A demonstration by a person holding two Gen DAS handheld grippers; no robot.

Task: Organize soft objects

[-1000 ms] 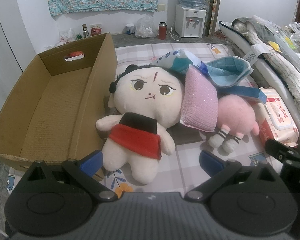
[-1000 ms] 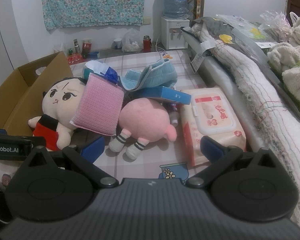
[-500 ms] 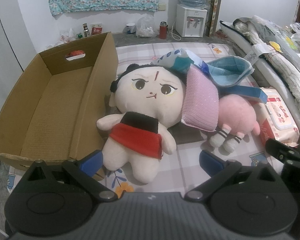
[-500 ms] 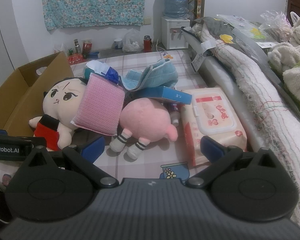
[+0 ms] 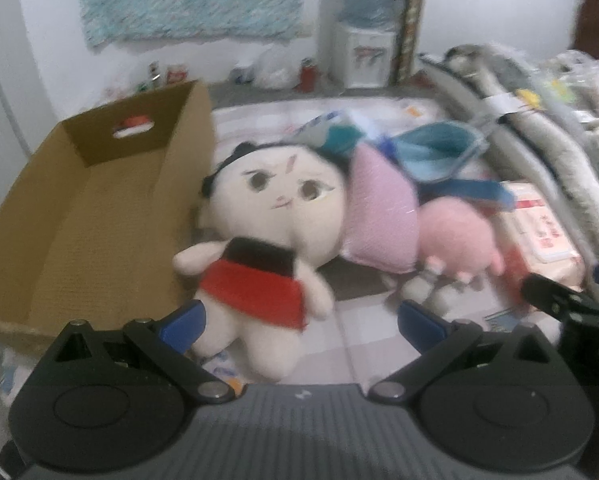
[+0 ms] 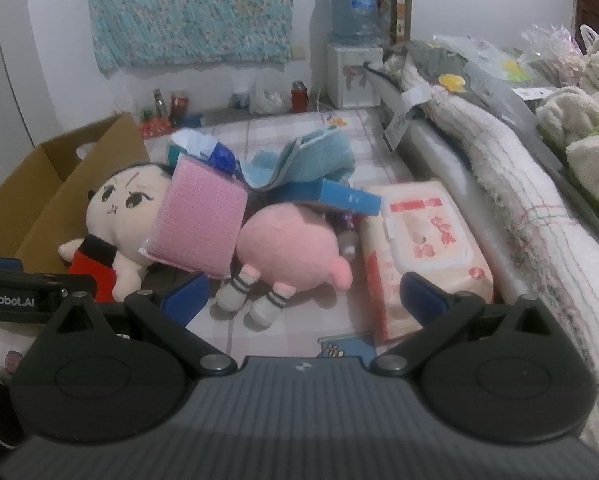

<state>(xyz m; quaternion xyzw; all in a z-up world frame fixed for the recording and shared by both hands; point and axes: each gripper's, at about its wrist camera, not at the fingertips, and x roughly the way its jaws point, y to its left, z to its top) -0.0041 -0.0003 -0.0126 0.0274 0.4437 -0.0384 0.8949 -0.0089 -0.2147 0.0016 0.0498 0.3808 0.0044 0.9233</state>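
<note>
Left tongs [image 5: 299,322]: jaws spread wide, empty, held low over the mat with the doll's legs between the blue pads; this view is blurred.
Right tongs [image 6: 301,296]: wide open too, nothing held, facing the pink plush's feet.
Doll [image 5: 275,224]: lies face up just right of the box, big cream head far, red skirt near.
Box [image 5: 87,216]: open cardboard, at left, nothing seen inside.
Pink plush [image 6: 287,254]: right of the doll, striped feet near, part under the pink pad [image 6: 203,224].
Other items: blue cloth [image 6: 307,160] far behind; wipes pack [image 6: 423,240] at right, touching the plush.
Handling: both toys look light, squashy and not fragile; fabric should give under the pads, not slip.
Hold: likely the doll's narrow body at the skirt, since the head looks too wide for the jaws; it may flop head-down when lifted.
</note>
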